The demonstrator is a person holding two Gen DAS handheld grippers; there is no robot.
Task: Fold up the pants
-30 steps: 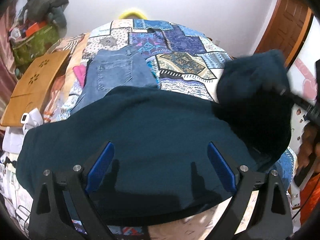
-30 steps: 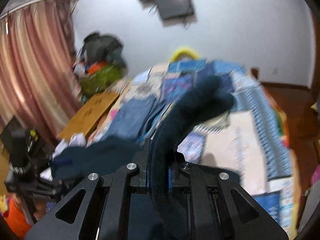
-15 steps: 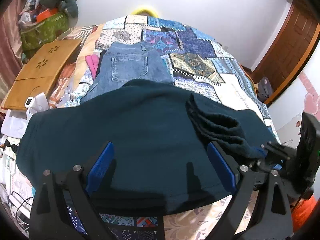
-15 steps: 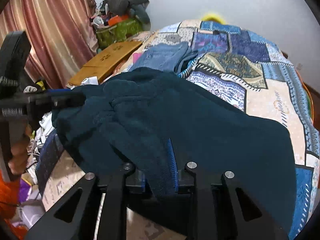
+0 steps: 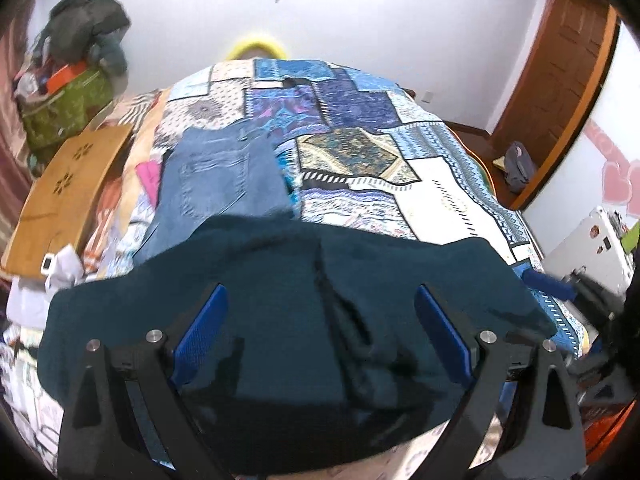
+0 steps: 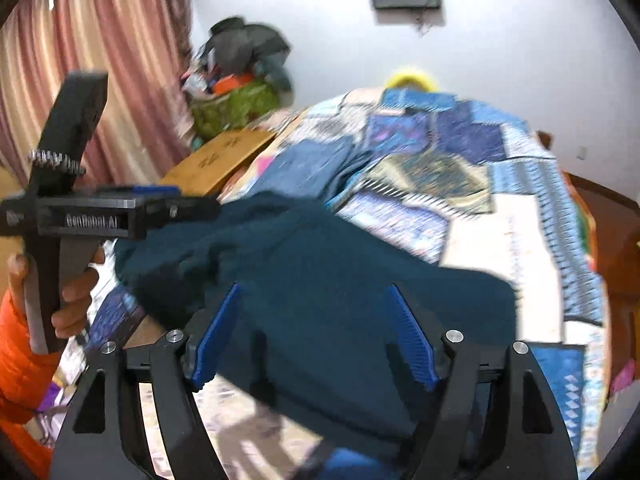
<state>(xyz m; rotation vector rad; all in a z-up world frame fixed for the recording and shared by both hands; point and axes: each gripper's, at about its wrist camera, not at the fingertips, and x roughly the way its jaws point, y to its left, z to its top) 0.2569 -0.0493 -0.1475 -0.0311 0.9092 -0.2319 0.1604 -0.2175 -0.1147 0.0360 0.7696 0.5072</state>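
Dark teal pants (image 5: 280, 320) lie folded across the near end of the patchwork bed, with a fold line down the middle; they also fill the lower part of the right wrist view (image 6: 320, 288). My left gripper (image 5: 320, 332) is open and empty just above the pants. My right gripper (image 6: 312, 332) is open and empty over the pants' right part. The left gripper's side also shows in the right wrist view (image 6: 120, 212), at the pants' left edge.
Folded blue jeans (image 5: 216, 180) lie on the patchwork quilt (image 5: 400, 152) beyond the pants. A wooden lap tray (image 5: 64, 188) and a clothes pile (image 5: 68, 80) sit left of the bed. A door (image 5: 560, 92) stands at the right.
The right gripper carried the pants' end over onto the rest, then opened and let go. The pants now lie flat and doubled. The left gripper stayed open.
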